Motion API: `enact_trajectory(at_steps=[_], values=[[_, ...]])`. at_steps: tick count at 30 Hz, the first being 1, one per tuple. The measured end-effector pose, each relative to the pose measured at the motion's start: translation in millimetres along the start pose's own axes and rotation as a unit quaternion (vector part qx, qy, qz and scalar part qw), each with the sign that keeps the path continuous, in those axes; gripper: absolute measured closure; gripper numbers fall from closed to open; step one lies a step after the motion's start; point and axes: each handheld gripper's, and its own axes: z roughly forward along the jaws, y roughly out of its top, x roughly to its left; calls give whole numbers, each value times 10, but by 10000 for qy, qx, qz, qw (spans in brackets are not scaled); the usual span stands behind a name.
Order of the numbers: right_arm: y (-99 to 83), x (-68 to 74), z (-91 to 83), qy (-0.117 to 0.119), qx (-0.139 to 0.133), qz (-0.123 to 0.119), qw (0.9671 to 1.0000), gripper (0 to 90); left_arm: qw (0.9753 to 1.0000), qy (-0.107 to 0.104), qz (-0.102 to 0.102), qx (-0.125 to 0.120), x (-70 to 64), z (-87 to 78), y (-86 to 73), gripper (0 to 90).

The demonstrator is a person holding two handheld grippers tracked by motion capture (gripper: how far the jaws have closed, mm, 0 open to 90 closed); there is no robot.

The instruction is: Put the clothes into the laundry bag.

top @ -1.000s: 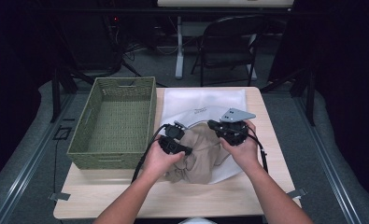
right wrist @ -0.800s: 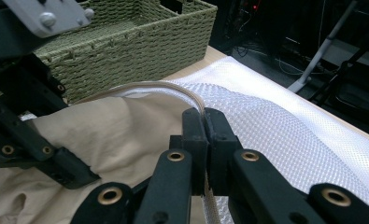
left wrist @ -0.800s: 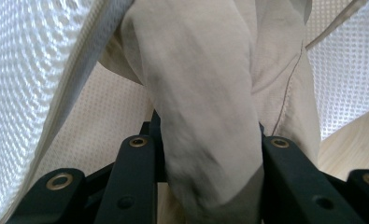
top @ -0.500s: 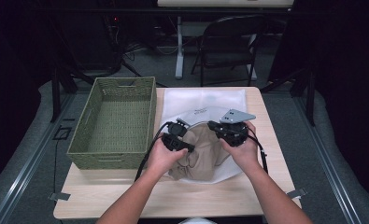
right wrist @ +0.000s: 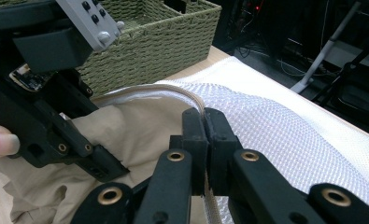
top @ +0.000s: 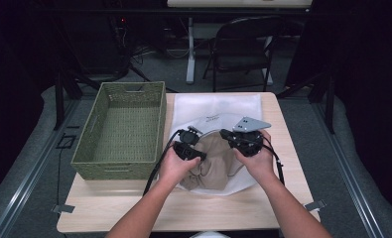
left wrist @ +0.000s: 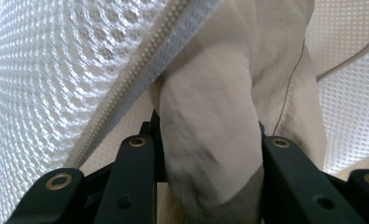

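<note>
A white mesh bag (top: 218, 106) lies on the wooden table (top: 134, 208), its mouth facing the person. A beige garment (top: 211, 166) is bunched at that mouth, partly under the mesh. My left gripper (top: 192, 135) is shut on a fold of the beige garment (left wrist: 210, 130), just inside the zipper edge (left wrist: 149, 60) of the bag. My right gripper (right wrist: 203, 116) is shut on the bag's corded rim (right wrist: 173, 91) and holds it lifted above the garment (right wrist: 126, 135). In the high view the right gripper (top: 228, 135) sits close to the right of the left one.
A green woven basket (top: 121, 129) stands directly left of the bag, empty inside. Cables trail from both grippers toward the table's front edge. A folding chair (top: 243, 49) and a table leg stand on the floor beyond the far edge.
The left gripper has edged slightly forward with the garment toward the bag's mouth. The right gripper has stayed where it was, holding the rim.
</note>
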Motion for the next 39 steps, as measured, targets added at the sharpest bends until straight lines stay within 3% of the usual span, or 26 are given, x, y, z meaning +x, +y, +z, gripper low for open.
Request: enact_trajectory(at_steps=[6, 13, 22, 28, 39], values=[[-24, -7, 14, -8, 29, 22, 10000, 880, 9998, 169, 41, -51, -11, 61, -16, 674], [-50, -3, 25, 1, 58, 25, 10000, 880, 9997, 213, 12, -118, 2, 108, -58, 652], [-76, -10, 35, 15, 92, 33, 10000, 880, 9995, 243, 25, -179, 8, 103, -74, 524], [-86, -16, 35, -7, 113, 27, 9999, 879, 9991, 347, 64, -232, 3, 21, -93, 444], [-94, -18, 43, -4, 136, 32, 9999, 879, 9989, 292, 136, -354, 21, -194, -258, 414]])
